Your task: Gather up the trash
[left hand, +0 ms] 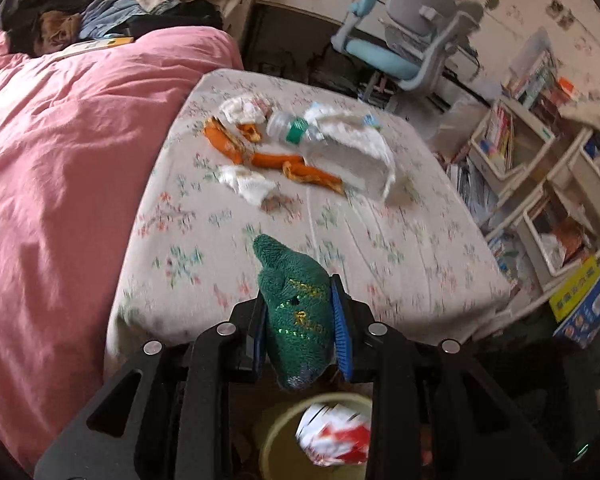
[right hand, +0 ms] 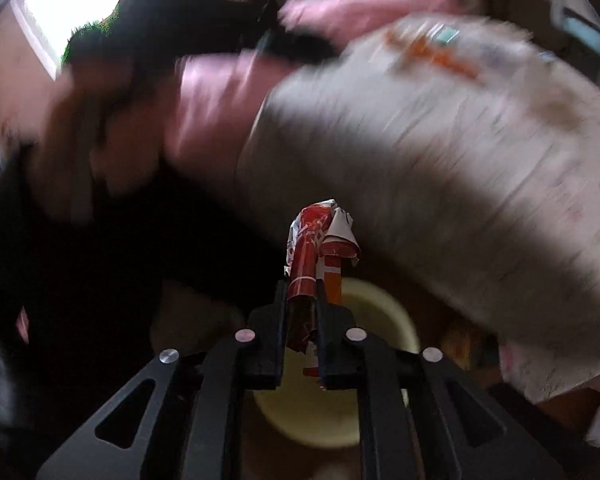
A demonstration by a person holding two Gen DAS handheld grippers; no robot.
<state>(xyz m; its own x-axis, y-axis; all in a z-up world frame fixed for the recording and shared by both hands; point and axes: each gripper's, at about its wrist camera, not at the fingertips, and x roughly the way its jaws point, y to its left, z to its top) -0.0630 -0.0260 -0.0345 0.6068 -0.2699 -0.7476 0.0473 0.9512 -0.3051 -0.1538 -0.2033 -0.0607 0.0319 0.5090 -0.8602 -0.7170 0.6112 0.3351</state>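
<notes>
My left gripper point(left hand: 300, 304) is shut on a green knitted sock point(left hand: 296, 320) at the near edge of the floral bed sheet point(left hand: 380, 248). Further back on the sheet lie a clear plastic bottle point(left hand: 296, 132), orange peels point(left hand: 224, 140), crumpled tissues point(left hand: 248, 182) and a white paper towel point(left hand: 360, 152). My right gripper point(right hand: 300, 292) is shut on a crumpled red and white wrapper point(right hand: 316, 240), which hangs over a pale yellow bin point(right hand: 380, 304). The left wrist view shows the same wrapper point(left hand: 332, 436) blurred above the bin point(left hand: 276, 428) on the floor.
A pink duvet point(left hand: 60, 160) covers the bed's left side, with piled clothes point(left hand: 100, 12) behind it. A grey and blue desk chair point(left hand: 412, 40) stands past the bed. White shelf bins with books point(left hand: 540, 168) line the right. The right wrist view is heavily blurred.
</notes>
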